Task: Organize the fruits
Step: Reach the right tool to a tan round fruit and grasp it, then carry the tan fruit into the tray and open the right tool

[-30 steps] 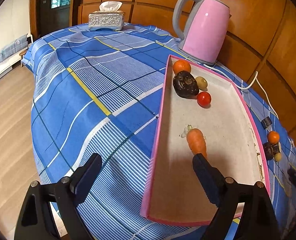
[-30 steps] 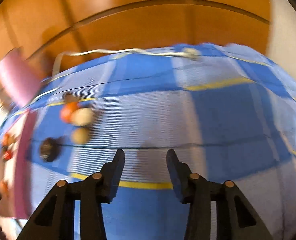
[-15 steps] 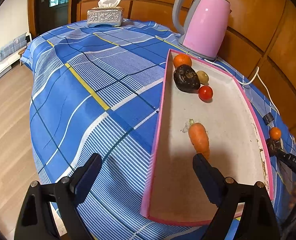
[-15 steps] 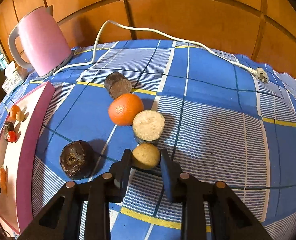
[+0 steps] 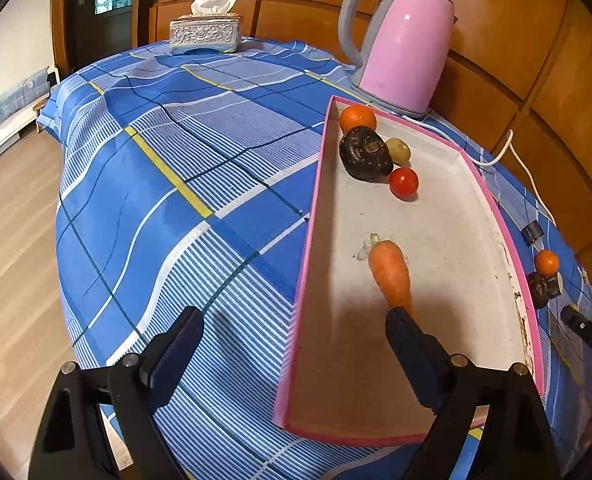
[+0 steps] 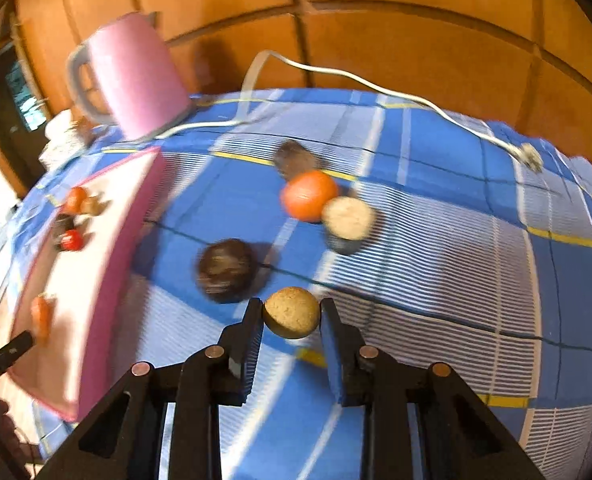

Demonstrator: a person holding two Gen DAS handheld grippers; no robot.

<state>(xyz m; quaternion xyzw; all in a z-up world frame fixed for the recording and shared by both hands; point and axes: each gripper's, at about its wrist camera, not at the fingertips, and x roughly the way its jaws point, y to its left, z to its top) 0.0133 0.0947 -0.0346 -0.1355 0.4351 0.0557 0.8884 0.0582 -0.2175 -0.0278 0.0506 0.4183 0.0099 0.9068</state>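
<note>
My right gripper is shut on a small round tan fruit and holds it above the blue plaid cloth. On the cloth lie an orange, a dark round fruit and two cut dark cylinders. The pink-rimmed tray holds a carrot, a tomato, a dark fruit, a small tan fruit and an orange. My left gripper is open and empty, straddling the tray's near left rim.
A pink kettle stands behind the tray, with its white cord trailing across the cloth. A tissue box sits at the table's far end. The table edge drops to a wooden floor on the left.
My right gripper has lifted the tan fruit off the cloth and swung left, toward the tray; the view is blurred by motion. My left gripper has stayed open by the tray.
</note>
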